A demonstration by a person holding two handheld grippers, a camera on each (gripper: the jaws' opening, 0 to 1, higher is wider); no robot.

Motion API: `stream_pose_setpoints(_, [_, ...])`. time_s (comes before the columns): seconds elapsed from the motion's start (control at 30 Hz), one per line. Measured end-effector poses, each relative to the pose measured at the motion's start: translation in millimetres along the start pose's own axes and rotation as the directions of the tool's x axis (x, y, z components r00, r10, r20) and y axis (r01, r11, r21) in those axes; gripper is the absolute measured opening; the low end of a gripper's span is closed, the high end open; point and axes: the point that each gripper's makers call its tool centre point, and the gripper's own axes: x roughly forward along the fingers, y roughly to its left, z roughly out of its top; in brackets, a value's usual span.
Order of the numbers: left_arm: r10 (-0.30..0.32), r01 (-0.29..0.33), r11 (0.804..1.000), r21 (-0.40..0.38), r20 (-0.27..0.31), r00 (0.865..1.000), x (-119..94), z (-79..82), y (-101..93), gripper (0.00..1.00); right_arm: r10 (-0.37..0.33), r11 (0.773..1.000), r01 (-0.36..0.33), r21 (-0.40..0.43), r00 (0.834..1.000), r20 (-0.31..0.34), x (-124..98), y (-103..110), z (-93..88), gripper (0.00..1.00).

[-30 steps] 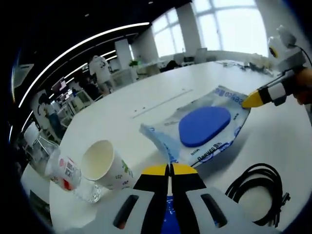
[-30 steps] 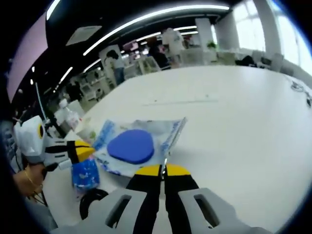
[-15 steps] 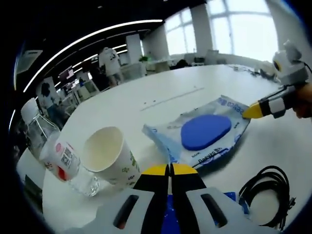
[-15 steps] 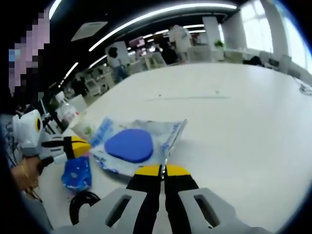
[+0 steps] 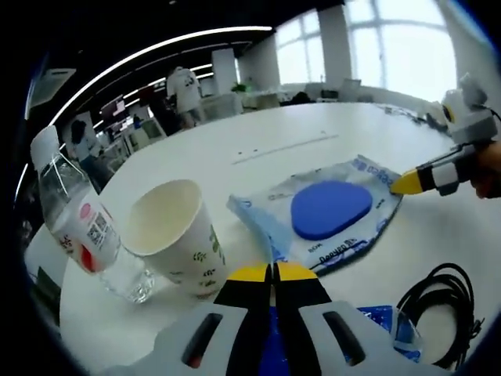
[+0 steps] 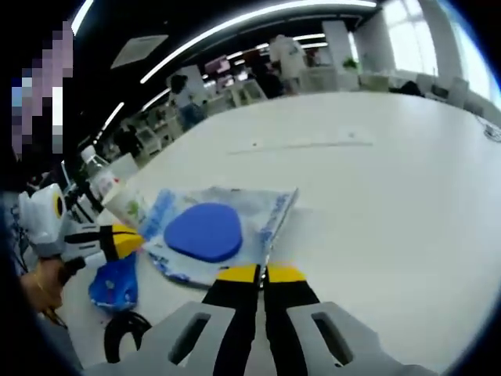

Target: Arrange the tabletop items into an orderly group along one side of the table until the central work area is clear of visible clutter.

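A clear plastic bag (image 5: pixel 368 184) with a blue oval pad (image 5: pixel 330 208) inside lies on the white table (image 5: pixel 258 149). My right gripper (image 6: pixel 261 274) is shut on one edge of this bag (image 6: pixel 270 215); it enters the left gripper view from the right (image 5: pixel 401 185). My left gripper (image 5: pixel 272 272) is shut on a small blue packet (image 5: pixel 383 325), which hangs under its yellow tips (image 6: pixel 129 239) in the right gripper view (image 6: pixel 113 282). A paper cup (image 5: pixel 176 235) and a water bottle (image 5: pixel 78 227) stand just left of the left gripper.
A coiled black cable (image 5: pixel 442 309) lies on the table at the right of the left gripper, also low left in the right gripper view (image 6: pixel 125 341). Wide bare tabletop (image 6: pixel 391 180) stretches beyond the bag. People and desks stand far behind.
The left gripper's camera has moved closer to the cup and bottle, which now stand larger and more upright. The right gripper still holds the bag's edge.
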Motion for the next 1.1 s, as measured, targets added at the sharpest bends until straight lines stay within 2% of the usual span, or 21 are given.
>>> stream_pose_setpoints(0.1, [0.008,-0.008,1.000,0.005,-0.003,1.000,0,-2.2,-0.6,0.01,-0.017,0.999,0.017,-0.034,1.000,-0.002,1,1,-3.1,0.00])
stream_pose_setpoints(0.3, [0.022,-0.021,1.000,0.016,-0.008,1.000,0,-2.3,-0.3,0.02,-0.028,0.999,0.028,-0.039,0.999,-0.015,-1,2,-5.8,0.00])
stream_pose_setpoints(0.47, [0.022,-0.022,1.000,0.023,-0.009,1.000,-2,-2.1,1.1,0.06,-0.033,0.999,0.033,-0.035,0.999,-0.025,0,2,-8.5,0.04])
stream_pose_setpoints(0.53, [0.035,-0.036,0.998,0.046,0.011,0.999,-4,1.3,3.5,0.09,-0.037,0.999,0.036,-0.038,0.999,-0.023,-1,2,-7.7,0.07])
stream_pose_setpoints(0.57, [0.008,-0.009,0.999,0.051,0.031,0.999,-6,4.2,-1.7,0.10,-0.048,0.998,0.048,-0.038,0.999,-0.015,-2,0,-6.2,0.10])
stream_pose_setpoints(0.63, [0.018,-0.020,0.997,0.075,0.026,0.999,-9,3.4,-1.9,0.13,-0.052,0.998,0.052,-0.045,0.999,0.002,-5,1,-3.4,0.20])
stream_pose_setpoints(0.67, [0.020,-0.024,0.993,0.113,0.038,0.999,-11,5.1,-2.4,0.16,-0.064,0.997,0.065,-0.050,0.998,0.010,-7,-1,-2.4,0.25])
stream_pose_setpoints(0.7, [0.015,-0.021,0.993,0.116,0.053,0.998,-14,6.5,-4.5,0.19,-0.069,0.996,0.070,-0.057,0.997,0.015,-8,-1,-2.1,0.30])
stream_pose_setpoints(0.77, [-0.020,0.011,0.993,0.118,0.076,0.997,-17,9.4,-10.0,0.21,-0.075,0.995,0.076,-0.069,0.997,0.021,-13,0,-2.6,0.31])
stream_pose_setpoints(0.83, [-0.028,0.016,0.990,0.141,0.081,0.996,-21,9.7,-11.0,0.22,-0.082,0.994,0.084,-0.067,0.996,0.030,-18,1,-2.8,0.36])
stream_pose_setpoints(1.03, [-0.037,0.024,0.992,0.125,0.106,0.994,-37,13.9,-7.1,0.28,-0.091,0.995,0.093,-0.037,0.994,0.053,-32,6,-1.4,0.54])
stream_pose_setpoints(1.1, [-0.041,0.027,0.992,0.121,0.118,0.992,-41,16.1,-6.1,0.34,-0.081,0.996,0.083,-0.029,0.995,0.055,-37,12,-0.9,0.60])
